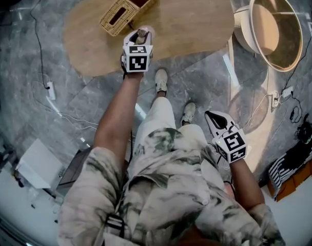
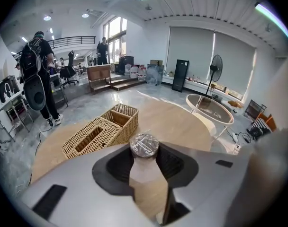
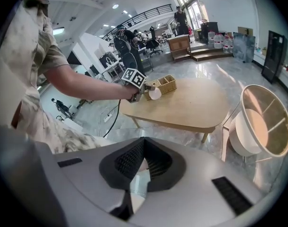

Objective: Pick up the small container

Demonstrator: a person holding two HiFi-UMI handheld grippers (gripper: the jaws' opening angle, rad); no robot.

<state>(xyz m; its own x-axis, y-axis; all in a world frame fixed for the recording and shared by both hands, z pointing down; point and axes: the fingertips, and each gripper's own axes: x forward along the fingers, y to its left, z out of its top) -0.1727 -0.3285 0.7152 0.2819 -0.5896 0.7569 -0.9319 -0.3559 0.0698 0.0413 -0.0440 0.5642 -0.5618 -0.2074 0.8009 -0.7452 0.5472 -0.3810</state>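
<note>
Your left tongs are clamped on the small container. In the left gripper view both dark pads press its sides, and its crinkly clear-wrapped top shows right at the tips. The opening is medium-wide, set by the container's body.

The container sits over the near edge of the wooden tabletop, just beside the wicker basket. The basket has two compartments and lies at an angle toward the far left of the tabletop. The container is near it but not touching. You can't tell from these views whether its base rests on the wood or hangs just above it; the tongs hide the underside.

Your left arm is stretched forward, with the marker cube facing up in the head view.

Your right tongs are closed with the tips meeting and nothing between them. They hang low at your right side over the grey marble floor, well apart from the tabletop.

A round side table with a white rim stands to the right of the tabletop. Your shoes are on the floor just short of the tabletop's edge.
</note>
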